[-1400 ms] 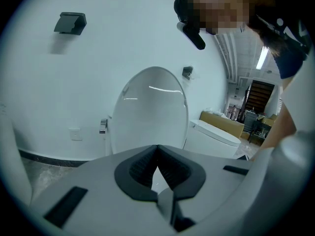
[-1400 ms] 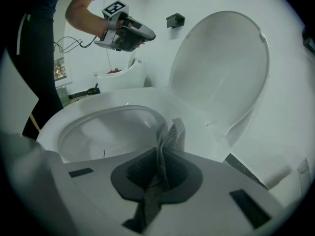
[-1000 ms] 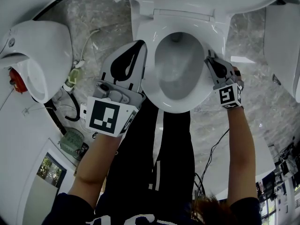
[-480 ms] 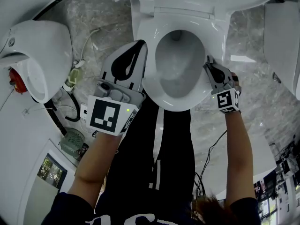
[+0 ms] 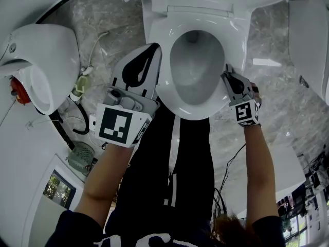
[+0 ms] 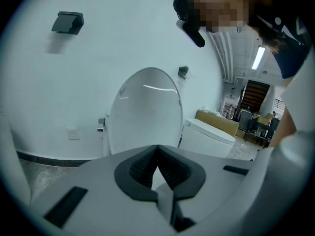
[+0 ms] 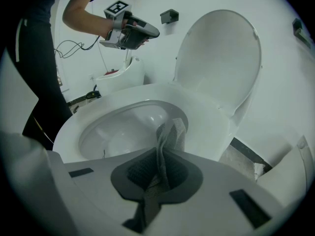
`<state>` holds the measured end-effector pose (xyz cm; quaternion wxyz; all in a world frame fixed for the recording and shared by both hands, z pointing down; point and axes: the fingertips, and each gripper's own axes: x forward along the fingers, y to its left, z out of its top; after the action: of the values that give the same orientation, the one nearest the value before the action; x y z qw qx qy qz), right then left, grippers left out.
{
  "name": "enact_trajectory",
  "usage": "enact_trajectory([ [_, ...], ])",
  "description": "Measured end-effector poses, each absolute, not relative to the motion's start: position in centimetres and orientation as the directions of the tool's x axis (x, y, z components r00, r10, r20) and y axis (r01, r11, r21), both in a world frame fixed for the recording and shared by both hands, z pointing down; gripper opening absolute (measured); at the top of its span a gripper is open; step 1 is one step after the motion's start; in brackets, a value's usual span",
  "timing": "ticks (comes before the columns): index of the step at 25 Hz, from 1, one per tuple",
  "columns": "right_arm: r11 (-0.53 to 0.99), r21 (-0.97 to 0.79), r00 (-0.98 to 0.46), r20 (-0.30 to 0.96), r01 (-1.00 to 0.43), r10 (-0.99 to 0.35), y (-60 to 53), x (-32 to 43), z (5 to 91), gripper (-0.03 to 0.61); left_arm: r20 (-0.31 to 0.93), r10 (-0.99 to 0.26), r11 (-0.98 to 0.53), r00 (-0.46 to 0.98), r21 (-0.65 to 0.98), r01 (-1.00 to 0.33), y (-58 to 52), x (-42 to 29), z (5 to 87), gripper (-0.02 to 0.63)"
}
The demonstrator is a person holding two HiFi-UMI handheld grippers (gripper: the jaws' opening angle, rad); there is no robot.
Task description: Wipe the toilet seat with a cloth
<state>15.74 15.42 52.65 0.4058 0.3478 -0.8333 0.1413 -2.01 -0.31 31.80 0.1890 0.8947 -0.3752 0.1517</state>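
Note:
The white toilet seat (image 5: 167, 81) rings the bowl, and its lid (image 7: 221, 58) stands raised against the wall. In the right gripper view a grey cloth (image 7: 170, 134) is pinched between the jaws of my right gripper (image 7: 165, 154) and lies on the seat rim (image 7: 202, 112). From the head view my right gripper (image 5: 226, 71) rests on the seat's right side; the cloth is hidden there. My left gripper (image 5: 154, 46) hovers shut and empty beside the seat's left edge. Its own view shows its jaws (image 6: 157, 149) aimed at the lid (image 6: 145, 112).
A second white fixture (image 5: 41, 60) with a red part (image 5: 18, 89) stands at the left, and another (image 5: 308, 40) at the right. Cables (image 5: 77, 120) and a green object (image 5: 79, 156) lie on the marble floor. The person's dark-trousered legs (image 5: 175, 163) stand at the bowl's front.
My right gripper has slid a little along the seat's right side toward the bowl's front, with the cloth in it. The left gripper has stayed in place.

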Motion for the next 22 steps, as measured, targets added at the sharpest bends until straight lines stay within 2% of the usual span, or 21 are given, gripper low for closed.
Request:
enact_trajectory([
  [22,0.619,-0.016,-0.385,0.796,-0.785,-0.467,20.2,13.6,52.7,0.028,0.417,-0.603,-0.654,0.68,0.229,-0.721,0.6,-2.2,32.1,0.011],
])
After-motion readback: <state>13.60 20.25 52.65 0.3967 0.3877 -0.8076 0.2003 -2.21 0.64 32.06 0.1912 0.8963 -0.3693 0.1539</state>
